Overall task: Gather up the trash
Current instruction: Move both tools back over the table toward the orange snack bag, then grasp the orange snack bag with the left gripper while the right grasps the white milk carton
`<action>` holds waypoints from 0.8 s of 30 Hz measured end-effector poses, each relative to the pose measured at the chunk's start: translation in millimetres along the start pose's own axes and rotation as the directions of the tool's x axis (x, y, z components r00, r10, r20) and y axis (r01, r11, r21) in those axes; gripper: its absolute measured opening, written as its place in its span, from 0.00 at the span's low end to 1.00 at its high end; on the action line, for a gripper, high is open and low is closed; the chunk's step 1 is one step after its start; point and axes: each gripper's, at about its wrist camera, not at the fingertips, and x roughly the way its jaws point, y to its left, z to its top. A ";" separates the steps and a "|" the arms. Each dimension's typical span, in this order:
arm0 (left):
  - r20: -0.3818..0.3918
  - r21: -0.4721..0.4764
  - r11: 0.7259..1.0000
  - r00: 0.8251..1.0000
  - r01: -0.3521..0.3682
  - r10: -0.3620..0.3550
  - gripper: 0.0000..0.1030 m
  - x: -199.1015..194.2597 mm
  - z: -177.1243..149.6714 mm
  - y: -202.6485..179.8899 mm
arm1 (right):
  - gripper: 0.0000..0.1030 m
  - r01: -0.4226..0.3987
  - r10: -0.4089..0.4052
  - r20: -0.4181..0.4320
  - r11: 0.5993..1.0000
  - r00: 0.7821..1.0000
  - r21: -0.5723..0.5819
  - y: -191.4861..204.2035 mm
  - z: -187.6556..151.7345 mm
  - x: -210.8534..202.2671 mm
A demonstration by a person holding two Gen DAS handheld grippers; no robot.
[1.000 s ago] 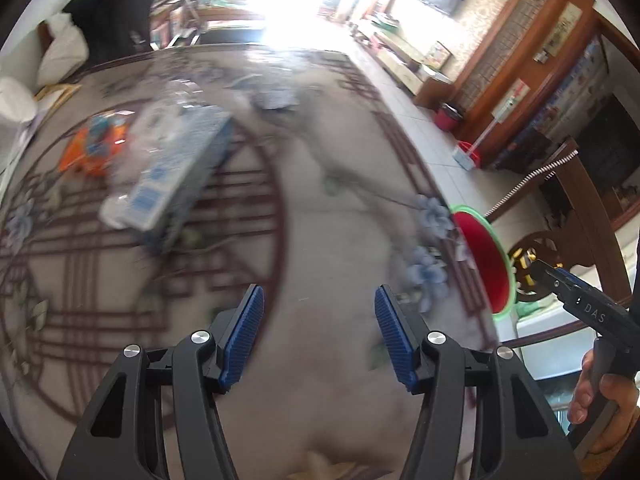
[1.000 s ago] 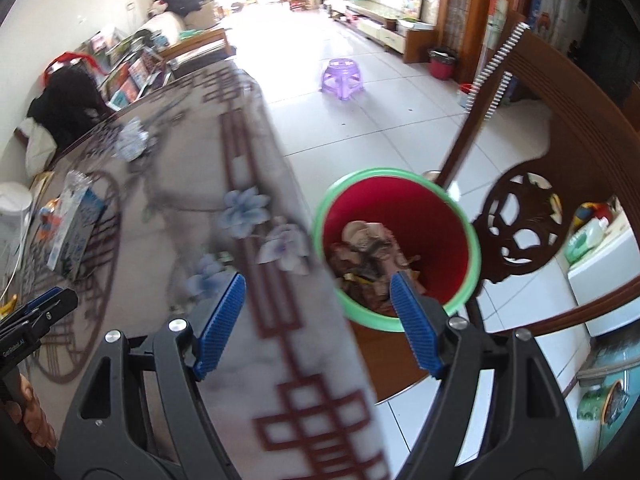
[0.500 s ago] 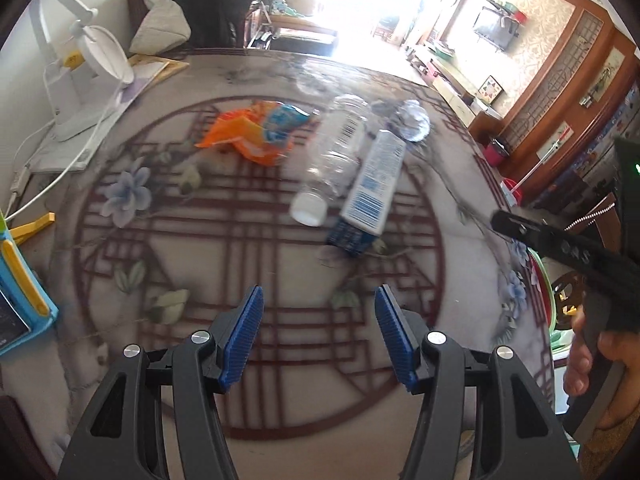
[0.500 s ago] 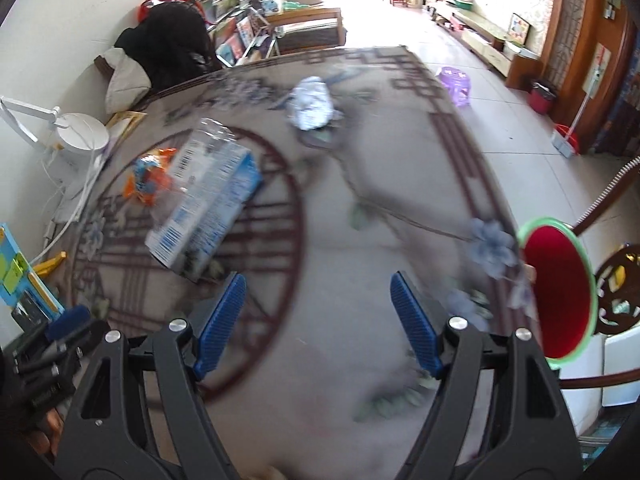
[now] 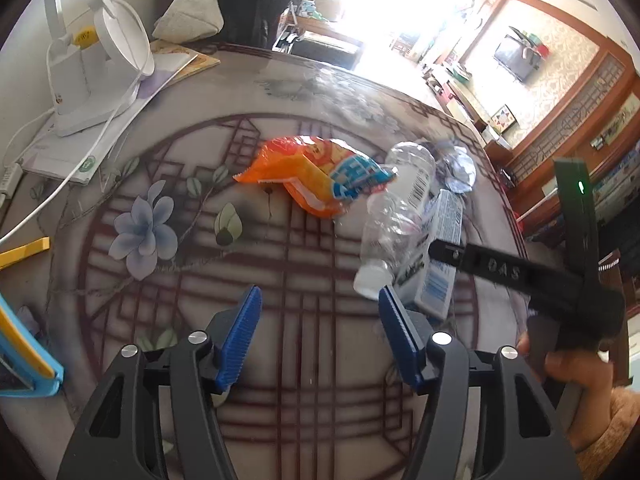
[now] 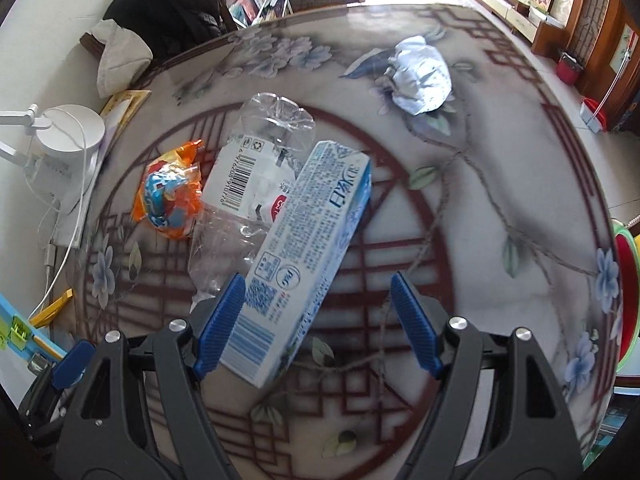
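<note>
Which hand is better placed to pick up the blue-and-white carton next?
Right. The right tool hangs open directly over the near end of the carton, which already lies partly between its fingers. The left tool is open over bare table, with the carton off to its right.

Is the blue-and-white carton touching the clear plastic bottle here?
Touching. In the right wrist view the carton lies lengthwise against the bottle, overlapping its label with no tabletop visible between them; the left wrist view shows them pressed side by side too.
</note>
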 end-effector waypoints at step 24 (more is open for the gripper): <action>-0.067 -0.229 0.973 0.996 0.039 -0.055 0.65 119.7 95.7 5.2 | 0.45 -0.060 0.061 0.015 0.998 0.998 -0.033 -5.3 -8.7 -21.2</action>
